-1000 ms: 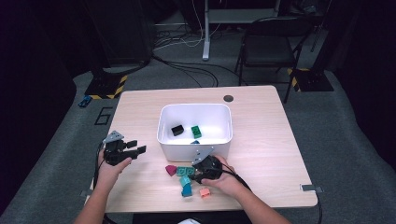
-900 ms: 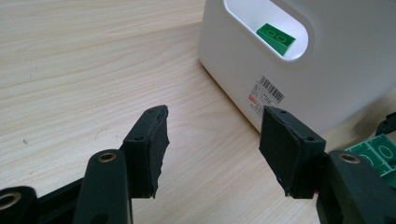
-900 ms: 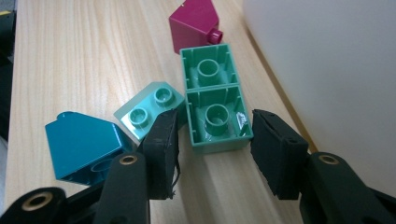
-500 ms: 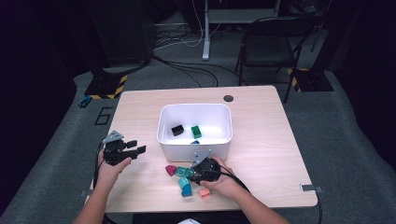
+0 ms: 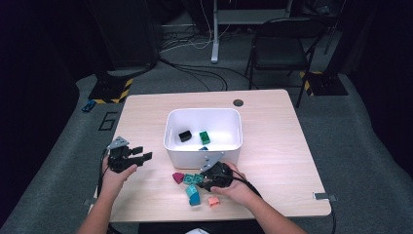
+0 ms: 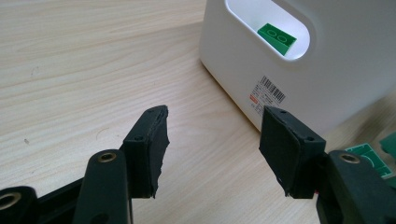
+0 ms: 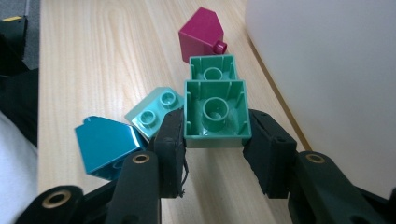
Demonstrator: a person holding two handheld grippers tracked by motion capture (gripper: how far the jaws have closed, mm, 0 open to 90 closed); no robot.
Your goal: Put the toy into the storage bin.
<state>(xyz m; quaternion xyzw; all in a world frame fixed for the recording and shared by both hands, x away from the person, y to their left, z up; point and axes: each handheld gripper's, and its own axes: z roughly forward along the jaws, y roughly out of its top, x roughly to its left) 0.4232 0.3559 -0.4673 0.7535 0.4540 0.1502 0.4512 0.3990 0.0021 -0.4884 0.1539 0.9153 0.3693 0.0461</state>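
Green block (image 7: 215, 112), hollow underside up, clamped between right hand-held gripper (image 7: 214, 135) jaws; left hand-held gripper (image 6: 212, 140) agape.

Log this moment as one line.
right gripper: shut on green brick | left gripper: open, idle | white bin: holds two bricks

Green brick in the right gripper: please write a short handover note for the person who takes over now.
Right gripper: shut on the green brick, low over the table beside the white bin.
Left gripper: open, empty, near the bin's left side.
Done: black brick and dark green brick lie in the bin.
Left: the held brick, then magenta, teal and orange bricks on the table.
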